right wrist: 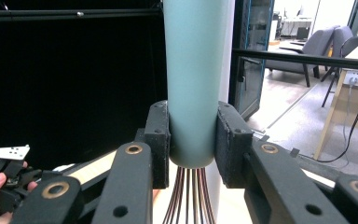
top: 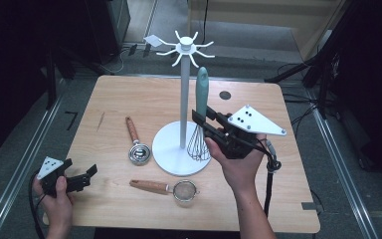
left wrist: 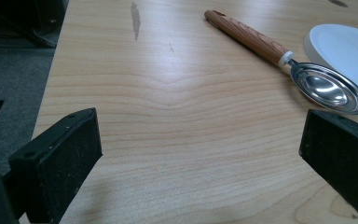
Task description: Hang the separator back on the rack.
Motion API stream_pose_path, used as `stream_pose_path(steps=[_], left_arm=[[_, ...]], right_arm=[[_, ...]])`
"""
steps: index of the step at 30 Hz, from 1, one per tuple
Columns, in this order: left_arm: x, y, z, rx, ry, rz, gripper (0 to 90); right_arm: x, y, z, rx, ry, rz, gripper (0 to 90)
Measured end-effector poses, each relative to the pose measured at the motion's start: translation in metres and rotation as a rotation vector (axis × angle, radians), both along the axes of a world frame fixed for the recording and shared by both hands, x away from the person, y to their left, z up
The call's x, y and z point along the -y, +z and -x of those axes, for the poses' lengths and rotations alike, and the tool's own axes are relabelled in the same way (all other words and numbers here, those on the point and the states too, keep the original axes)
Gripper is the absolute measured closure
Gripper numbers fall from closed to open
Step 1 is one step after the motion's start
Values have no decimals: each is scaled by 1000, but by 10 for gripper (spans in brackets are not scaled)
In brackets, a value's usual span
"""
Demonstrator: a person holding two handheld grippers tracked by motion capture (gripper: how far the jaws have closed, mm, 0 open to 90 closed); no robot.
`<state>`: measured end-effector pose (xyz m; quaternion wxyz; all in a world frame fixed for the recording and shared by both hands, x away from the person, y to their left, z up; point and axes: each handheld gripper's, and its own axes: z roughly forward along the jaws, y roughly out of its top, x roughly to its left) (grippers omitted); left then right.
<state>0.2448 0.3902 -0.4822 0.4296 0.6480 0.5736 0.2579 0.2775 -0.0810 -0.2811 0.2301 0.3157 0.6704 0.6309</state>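
Right claw (right wrist: 192, 140): clenched on the teal handle of the whisk (top: 200, 107), pads pressed on both sides of it.
Whisk: upright, wires hanging just above the white base of the utensil stand (top: 171, 147), close beside its pole.
Left claw (top: 82, 178): released, jaws wide apart, low over the worktop (top: 129, 94) near its front left corner.
Scoop (top: 138, 149): flat, left of the base.
Strainer (top: 179, 190): near the front edge.

An office-like lab: dark equipment racks (top: 107, 22), floor rails (top: 25, 164), office chairs (right wrist: 324, 44) beyond the wooden table (top: 129, 102)
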Motion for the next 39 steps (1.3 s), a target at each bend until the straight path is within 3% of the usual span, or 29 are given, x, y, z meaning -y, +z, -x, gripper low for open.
stream_pose_path(steps=[7, 39], left_arm=[[0, 0, 0, 1, -1, 1, 0], [-1, 0, 0, 4, -11, 6, 0]], right_arm=[[-3, 5, -3, 16, -3, 3, 712], [-15, 3, -22, -15, -2, -1, 711]])
